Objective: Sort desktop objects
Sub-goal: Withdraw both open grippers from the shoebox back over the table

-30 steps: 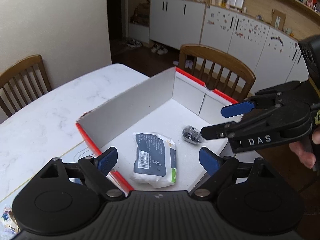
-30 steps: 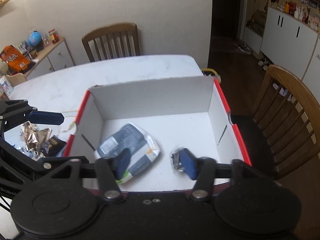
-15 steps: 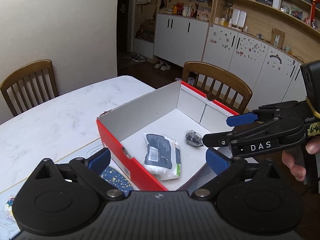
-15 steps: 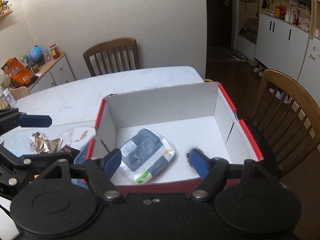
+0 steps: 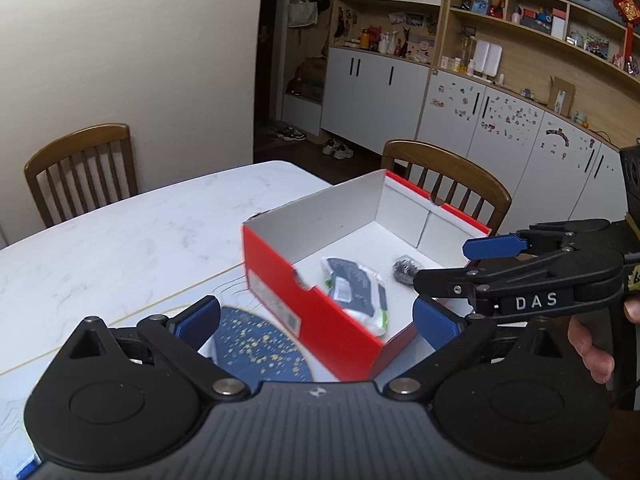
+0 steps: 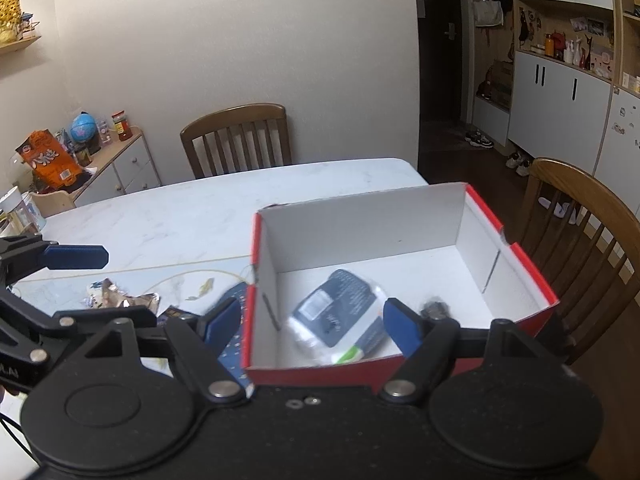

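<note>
We hold the left gripper (image 5: 316, 320) and right gripper (image 6: 312, 322) wide, gripping nothing. The packet (image 6: 340, 316) and a small dark item (image 5: 404, 270), perhaps foil-wrapped, lie inside the red box (image 5: 320, 316).

Your box (image 5: 320, 312): red outside, plain white inside. Packet (image 5: 356, 294) at frame centre: dark grey-blue print on white, green edge. Small lump (image 5: 404, 271) beside it: dark grey. Mat (image 5: 256, 344) at lower left: navy, speckled gold. Your table (image 5: 120, 248): white, faint grey marbling. Your gripper pads (image 5: 434, 322): blue on black. Chairs (image 5: 80, 168): brown wood.
</note>
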A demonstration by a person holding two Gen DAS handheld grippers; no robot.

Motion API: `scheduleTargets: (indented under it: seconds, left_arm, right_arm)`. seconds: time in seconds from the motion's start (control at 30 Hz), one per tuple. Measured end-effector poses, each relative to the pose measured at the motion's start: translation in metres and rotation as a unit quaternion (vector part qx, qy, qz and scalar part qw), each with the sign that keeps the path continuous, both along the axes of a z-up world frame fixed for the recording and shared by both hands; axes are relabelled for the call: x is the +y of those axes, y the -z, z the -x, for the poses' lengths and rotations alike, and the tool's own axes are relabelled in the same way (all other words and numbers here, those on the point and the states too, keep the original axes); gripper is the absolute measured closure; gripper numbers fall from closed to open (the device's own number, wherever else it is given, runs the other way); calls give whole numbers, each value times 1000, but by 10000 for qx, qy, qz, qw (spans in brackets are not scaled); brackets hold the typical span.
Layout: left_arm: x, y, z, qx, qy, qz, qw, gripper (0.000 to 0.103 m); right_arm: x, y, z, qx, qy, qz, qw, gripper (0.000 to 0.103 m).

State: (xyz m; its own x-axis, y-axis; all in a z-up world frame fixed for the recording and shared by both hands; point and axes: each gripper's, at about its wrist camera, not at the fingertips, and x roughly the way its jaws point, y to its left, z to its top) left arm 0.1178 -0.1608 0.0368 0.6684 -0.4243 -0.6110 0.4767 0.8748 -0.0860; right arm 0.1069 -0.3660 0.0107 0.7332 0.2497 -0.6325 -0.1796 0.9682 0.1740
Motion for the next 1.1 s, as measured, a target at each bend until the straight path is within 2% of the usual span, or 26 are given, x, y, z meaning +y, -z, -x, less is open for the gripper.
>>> scheduleTargets:
  seconds: [0.3,0.57,1.1]
  left_arm:
    - [39,1,13,32,-99,18,9999,0]
    - [75,1,30,-96,-296,24,9995,0]
    - [146,19,49,-6,-876,117,9961,0]
  right_arm:
    - [37,1,18,-3,-49,-20,10000,25]
    - [69,3,30,-17,-99,7,9999,25]
    - [133,18,45,26,-445,40,9990,25]
